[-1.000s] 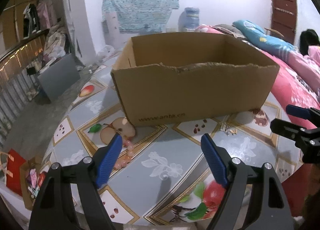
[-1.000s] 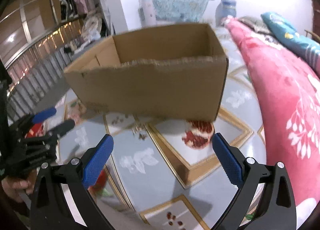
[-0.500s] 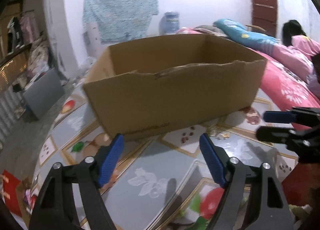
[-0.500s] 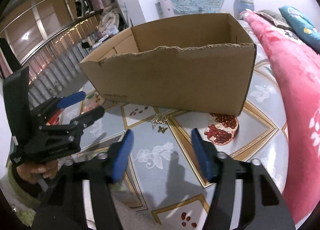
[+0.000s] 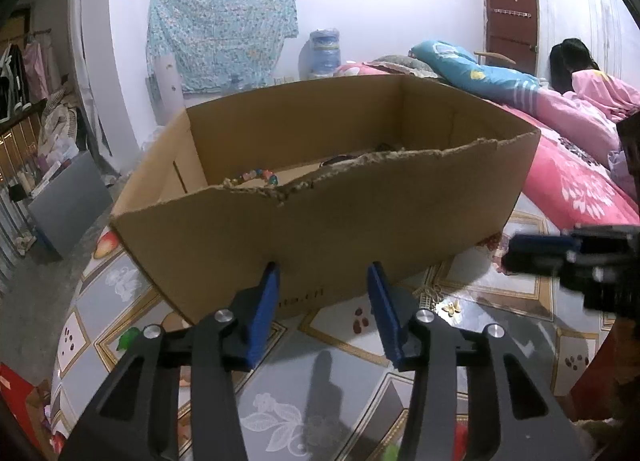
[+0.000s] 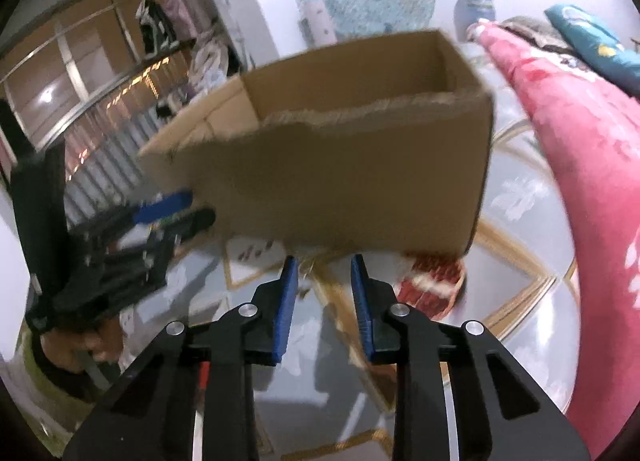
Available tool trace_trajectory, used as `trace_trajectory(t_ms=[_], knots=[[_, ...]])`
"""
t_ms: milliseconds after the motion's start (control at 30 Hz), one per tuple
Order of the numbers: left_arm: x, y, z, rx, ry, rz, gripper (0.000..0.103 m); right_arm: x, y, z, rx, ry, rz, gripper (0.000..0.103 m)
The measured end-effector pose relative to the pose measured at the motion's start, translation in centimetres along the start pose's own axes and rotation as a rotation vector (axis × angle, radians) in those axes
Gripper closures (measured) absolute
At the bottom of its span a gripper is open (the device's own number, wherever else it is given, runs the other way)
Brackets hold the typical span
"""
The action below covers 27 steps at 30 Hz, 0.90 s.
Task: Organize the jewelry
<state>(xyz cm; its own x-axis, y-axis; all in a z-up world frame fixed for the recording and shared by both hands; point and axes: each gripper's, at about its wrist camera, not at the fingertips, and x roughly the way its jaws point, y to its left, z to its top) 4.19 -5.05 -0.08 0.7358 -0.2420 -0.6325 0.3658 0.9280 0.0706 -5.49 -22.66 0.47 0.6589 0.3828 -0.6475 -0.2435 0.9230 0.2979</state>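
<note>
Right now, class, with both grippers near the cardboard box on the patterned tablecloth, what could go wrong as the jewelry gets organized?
1. The small gold pieces lie close to the cardboard box; jaws reaching in may nudge the box or scatter them.
2. The right gripper and left gripper, both just closing on nothing, work close together and could collide.
3. The busy tablecloth print hides tiny jewelry, so a piece may be missed.

A plain white wall point(image 5: 380, 13) closed the far side of the room, brightly lit. On it hung a light-blue patterned cloth point(image 5: 222, 25). Right of the cloth stood a blue water-cooler bottle point(image 5: 325, 51), and farther right a dark red-brown door point(image 5: 510, 17). Left of the cloth, clothes hung on a rail point(image 5: 24, 69). Below the door lay pink floral bedding point(image 5: 568, 165) with a teal pillow point(image 5: 472, 69).
</note>
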Motion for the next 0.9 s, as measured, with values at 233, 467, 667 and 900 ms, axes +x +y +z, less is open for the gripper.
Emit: trace_trajectory(t_ms=[233,467,667,900], knots=[[0.5,0.5,0.1,-0.006,-0.001,0.007,0.059,0.7,-1.0,1.5,0.058,-0.053,0.008,0.08],[1.0,0.5,0.0,-0.013,0.011,0.001,0.059,1.2,-1.7,1.3,0.098,-0.028,0.034,0.078],[1.3,-2.3,-1.3,0.011,0.086,-0.176,0.059,1.1,-0.8,-1.0,0.039,0.043,0.017,0.078],[2.3,-5.4,-1.7,0.114,0.132,-0.216,0.077,1.0,-0.2,-1.7,0.008,0.052,0.007,0.078]])
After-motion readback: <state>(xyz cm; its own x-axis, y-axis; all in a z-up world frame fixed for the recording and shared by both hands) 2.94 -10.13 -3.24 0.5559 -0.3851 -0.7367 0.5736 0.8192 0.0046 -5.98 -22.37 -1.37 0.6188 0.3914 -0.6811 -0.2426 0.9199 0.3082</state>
